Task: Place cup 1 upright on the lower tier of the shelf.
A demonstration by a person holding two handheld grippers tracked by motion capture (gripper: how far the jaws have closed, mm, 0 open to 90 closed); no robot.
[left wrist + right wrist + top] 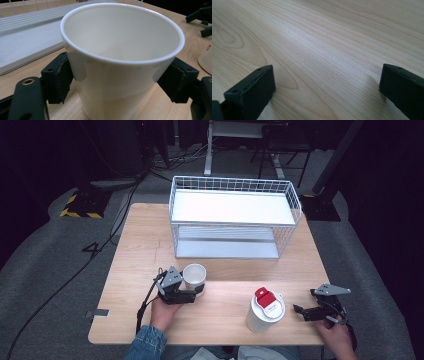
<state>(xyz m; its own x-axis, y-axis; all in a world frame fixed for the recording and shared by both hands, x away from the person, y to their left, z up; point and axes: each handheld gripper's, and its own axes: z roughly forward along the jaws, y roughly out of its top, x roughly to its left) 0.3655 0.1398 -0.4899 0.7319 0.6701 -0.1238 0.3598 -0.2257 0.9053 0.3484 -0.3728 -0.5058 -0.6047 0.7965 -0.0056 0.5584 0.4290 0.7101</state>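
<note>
Where the high view looks down, the left gripper (196, 290) clasps an upright white cup (194, 275) near the table's (225, 320) left middle; the left gripper view shows its jaws pressing both cup walls; the right gripper view shows wide-spread jaws over bare wood; no writing legible

Wooden table (227, 305), wire rack (235, 217), two cups (194, 275)
</note>
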